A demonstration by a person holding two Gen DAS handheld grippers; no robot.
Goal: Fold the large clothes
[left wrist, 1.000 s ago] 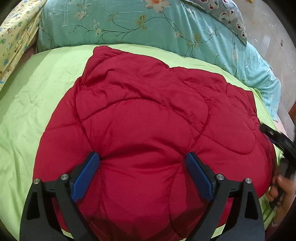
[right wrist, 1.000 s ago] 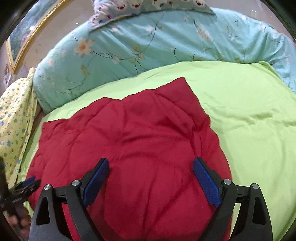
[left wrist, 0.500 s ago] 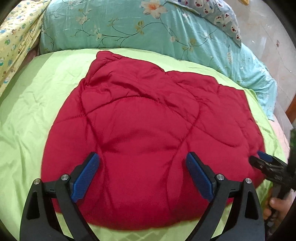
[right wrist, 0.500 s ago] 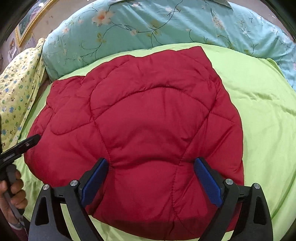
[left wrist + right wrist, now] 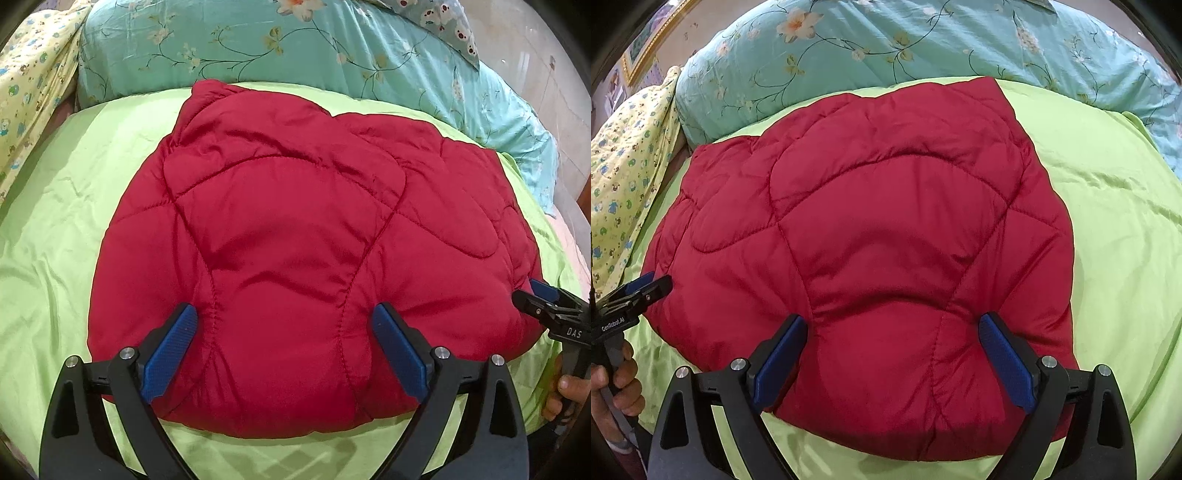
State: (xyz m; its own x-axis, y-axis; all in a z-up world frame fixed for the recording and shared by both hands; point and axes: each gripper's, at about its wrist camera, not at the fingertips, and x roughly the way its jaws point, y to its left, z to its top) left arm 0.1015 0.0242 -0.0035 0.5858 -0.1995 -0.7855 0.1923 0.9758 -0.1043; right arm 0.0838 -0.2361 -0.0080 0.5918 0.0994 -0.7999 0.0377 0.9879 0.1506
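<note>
Two grippers are held over a bed covered by a lime-green sheet point(image 5: 55, 236), on which a red quilted jacket point(image 5: 295, 236) is laid out in a folded, roughly square bundle. The left gripper point(image 5: 286, 349) is seen with its blue-padded jaws spread wide above the near edge of the jacket, nothing being gripped between them. The right gripper point(image 5: 892, 356) is likewise held with its jaws wide apart over the same near edge, empty. In the left wrist view the right gripper's tip is seen just beside the jacket's right edge, and a hand point(image 5: 565, 395) is wrapped around its handle. Beyond the jacket a teal floral quilt point(image 5: 886, 40) is bunched along the far side of the bed. A yellow printed cloth point(image 5: 624, 166) is draped at the left. A pale tiled floor point(image 5: 532, 55) is visible at the upper right, and a gold picture frame point(image 5: 650, 48) at the upper left.
</note>
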